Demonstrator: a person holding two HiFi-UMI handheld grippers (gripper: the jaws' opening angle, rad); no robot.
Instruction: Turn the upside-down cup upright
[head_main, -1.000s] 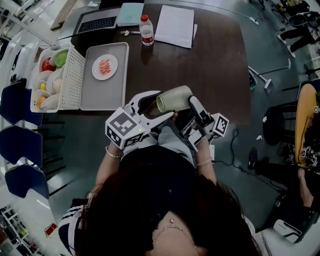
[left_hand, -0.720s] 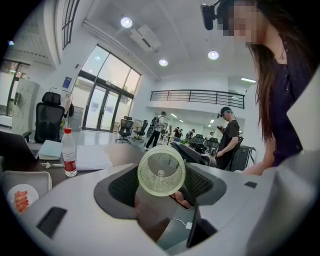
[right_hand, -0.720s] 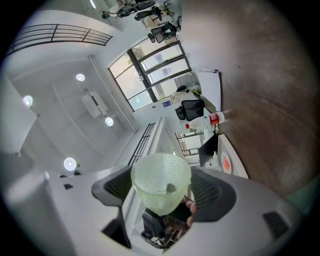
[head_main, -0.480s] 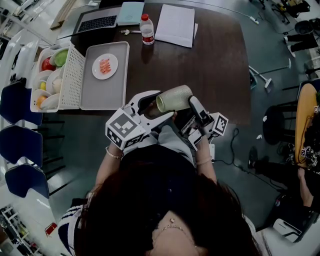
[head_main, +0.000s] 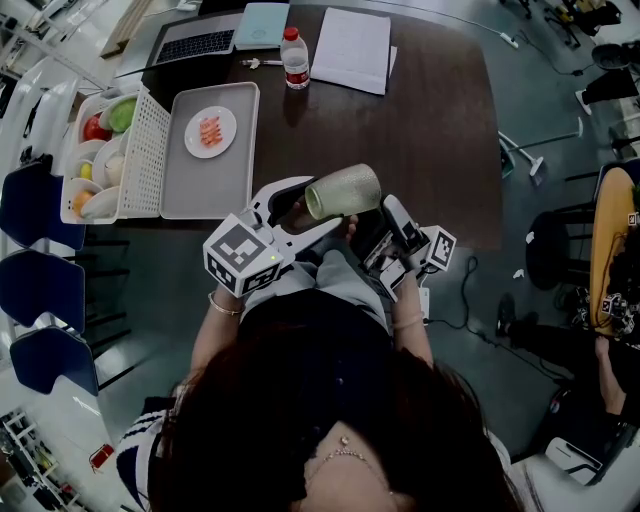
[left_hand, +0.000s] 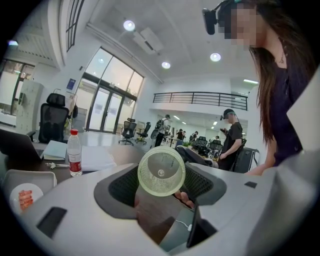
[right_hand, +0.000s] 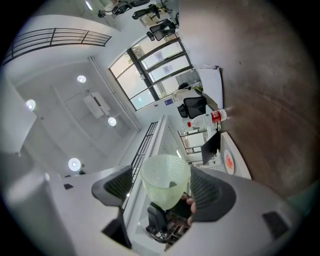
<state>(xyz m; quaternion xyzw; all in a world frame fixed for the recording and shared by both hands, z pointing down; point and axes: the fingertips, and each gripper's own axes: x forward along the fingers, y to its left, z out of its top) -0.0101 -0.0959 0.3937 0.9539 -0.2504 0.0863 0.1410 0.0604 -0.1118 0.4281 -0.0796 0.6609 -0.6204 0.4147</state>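
Note:
A pale green textured cup (head_main: 345, 190) lies on its side in the air above the near edge of the dark table (head_main: 430, 130), mouth toward my left. My left gripper (head_main: 313, 208) is shut on it near the rim; in the left gripper view I look straight into the cup's mouth (left_hand: 161, 171) between the pads of the left gripper (left_hand: 162, 184). My right gripper (head_main: 388, 218) sits just behind the cup's base. In the right gripper view the cup (right_hand: 165, 182) stands between the spread jaws of the right gripper (right_hand: 162, 186) with a gap on the left side.
A grey tray (head_main: 200, 185) with a plate of shrimp (head_main: 209, 133) lies at the left. A white rack of fruit (head_main: 100, 155) is beside it. A water bottle (head_main: 293, 60), laptop (head_main: 195, 45) and papers (head_main: 350, 50) stand at the far edge. Blue chairs (head_main: 40, 290) line the left.
The cup has moved a little up and left with the left gripper. It has come away from the right gripper's finger, which lay along it before.

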